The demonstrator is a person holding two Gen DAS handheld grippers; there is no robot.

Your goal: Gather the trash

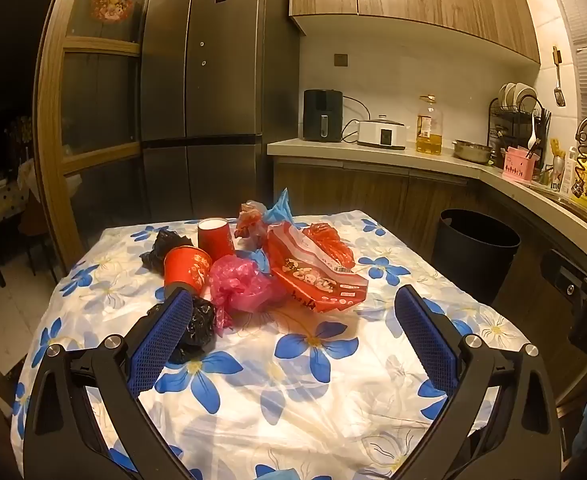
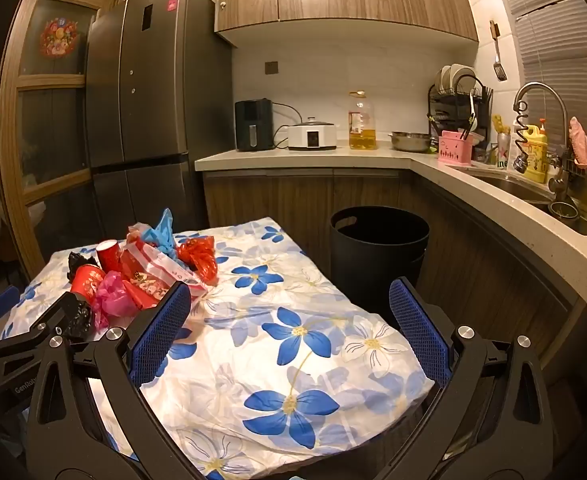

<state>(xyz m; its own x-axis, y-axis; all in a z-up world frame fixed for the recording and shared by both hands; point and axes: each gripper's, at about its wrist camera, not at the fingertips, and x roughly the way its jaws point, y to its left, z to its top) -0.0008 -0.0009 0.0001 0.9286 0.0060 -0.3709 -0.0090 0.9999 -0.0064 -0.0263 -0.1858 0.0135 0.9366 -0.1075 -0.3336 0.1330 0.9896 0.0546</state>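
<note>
Red paper cups (image 1: 185, 266), pink bag (image 1: 239, 286), black bags (image 1: 195, 330) and a red snack packet (image 1: 317, 276) heaped at the far left of the floral-clothed counter (image 2: 293, 340). Black bin (image 2: 377, 254) on the floor just beyond. Left gripper (image 1: 293, 322) and right gripper (image 2: 289, 318) hovering, jaws spread wide, holding nothing.

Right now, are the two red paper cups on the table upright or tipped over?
One red cup stands upright, white rim up. The nearer red cup is tilted, leaning among the bags.
</note>
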